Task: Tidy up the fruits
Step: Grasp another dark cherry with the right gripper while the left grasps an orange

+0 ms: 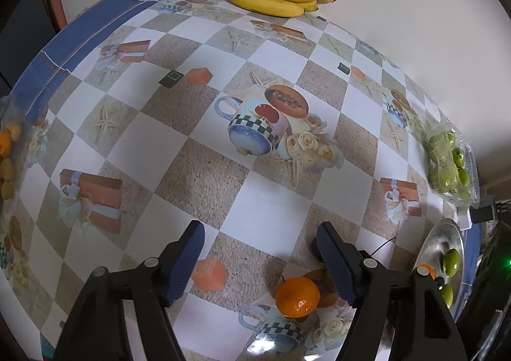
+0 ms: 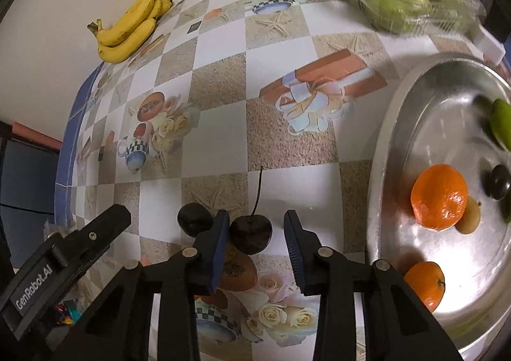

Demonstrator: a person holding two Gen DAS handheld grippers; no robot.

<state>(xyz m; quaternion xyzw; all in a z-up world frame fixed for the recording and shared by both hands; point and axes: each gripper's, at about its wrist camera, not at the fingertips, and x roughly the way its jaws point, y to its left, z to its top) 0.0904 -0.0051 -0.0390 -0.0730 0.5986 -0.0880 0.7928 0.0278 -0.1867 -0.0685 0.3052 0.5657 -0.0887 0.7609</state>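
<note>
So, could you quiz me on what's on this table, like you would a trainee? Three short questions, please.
1. Which fruit sits between the fingers of the right gripper? A) a banana B) a cherry C) a lemon
2. True or false: the metal tray has no fruit in it.
3. What colour are the fruits in the clear plastic pack?

Key: 1 B. 2 False: an orange lies in it, among other fruit. 3 Green.
</note>
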